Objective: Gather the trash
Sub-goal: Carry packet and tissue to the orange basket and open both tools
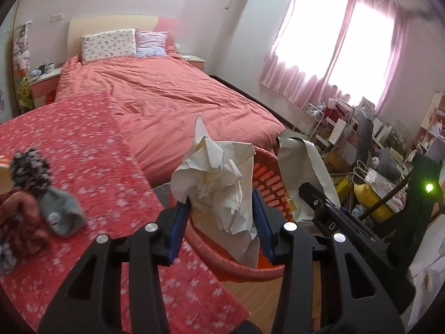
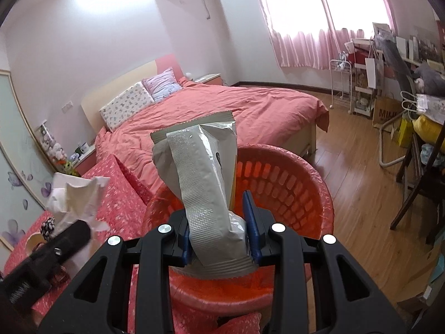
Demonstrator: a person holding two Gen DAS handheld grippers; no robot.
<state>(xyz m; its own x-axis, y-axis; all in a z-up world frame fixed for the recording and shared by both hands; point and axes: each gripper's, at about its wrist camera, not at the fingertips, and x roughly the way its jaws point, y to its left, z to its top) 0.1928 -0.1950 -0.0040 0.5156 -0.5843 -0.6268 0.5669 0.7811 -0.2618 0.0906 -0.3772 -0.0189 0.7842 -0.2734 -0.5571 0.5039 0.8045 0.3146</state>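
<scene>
Left wrist view has the left claw (image 1: 222, 214) nearest the lens, its blue pads clenched on a wad of crumpled white paper (image 1: 219, 172) that stands up between them. Just behind the paper is the red basket (image 1: 267, 181), its slotted wall and rolled rim showing below and beside the wad, so the paper hangs over the basket's near edge. Beside the basket, toward the window side, the right claw (image 2: 219, 222) grasps a silver foil wrapper (image 2: 200, 172); in the right wrist view that wrapper rises upright from the blue pads, directly above the basket's open mouth. On the other side of the basket lies a red flowered cloth (image 1: 83, 153) carrying a grey sock (image 1: 62, 211) and a striped red garment (image 1: 22, 217). Beyond the basket stretches the bed (image 1: 172, 94) with its coral cover and two pillows (image 1: 122, 44) at the headboard. Farther off, past the bed's foot, pink curtains (image 1: 333, 41) glow over a cluttered shelf.
</scene>
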